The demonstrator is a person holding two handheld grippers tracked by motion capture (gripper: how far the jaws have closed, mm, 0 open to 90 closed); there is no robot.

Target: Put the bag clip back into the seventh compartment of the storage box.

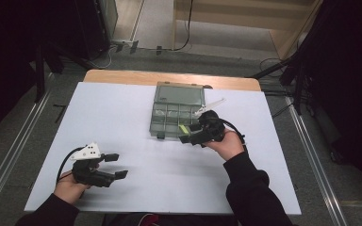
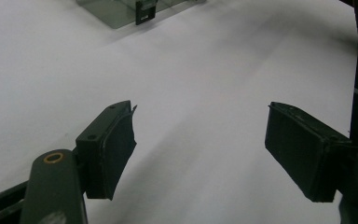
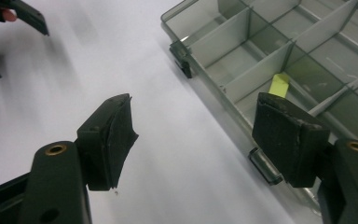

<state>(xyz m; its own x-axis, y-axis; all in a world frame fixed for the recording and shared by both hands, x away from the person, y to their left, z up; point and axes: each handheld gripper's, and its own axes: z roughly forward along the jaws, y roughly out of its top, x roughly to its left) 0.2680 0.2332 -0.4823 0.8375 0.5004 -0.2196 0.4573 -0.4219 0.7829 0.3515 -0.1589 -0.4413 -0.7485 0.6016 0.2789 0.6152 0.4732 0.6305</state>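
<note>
Drop-off looks done — yellow piece (image 3: pixel 278 85) sits in the organizer box (image 1: pixel 156 114), right tool (image 3: pixel 205 140) wide and empty; left tool (image 2: pixel 200 154) wide too — next, probably shutting the lid

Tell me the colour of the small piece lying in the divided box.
Yellow-green piece, clearest in the right gripper view.

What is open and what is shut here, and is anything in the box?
Box: lid open, lying flat on the table.
Yellow piece: lying in a front compartment of the box, held by nothing.
Left gripper: open, empty.
Right gripper: open, empty, at the box's front edge.
</note>
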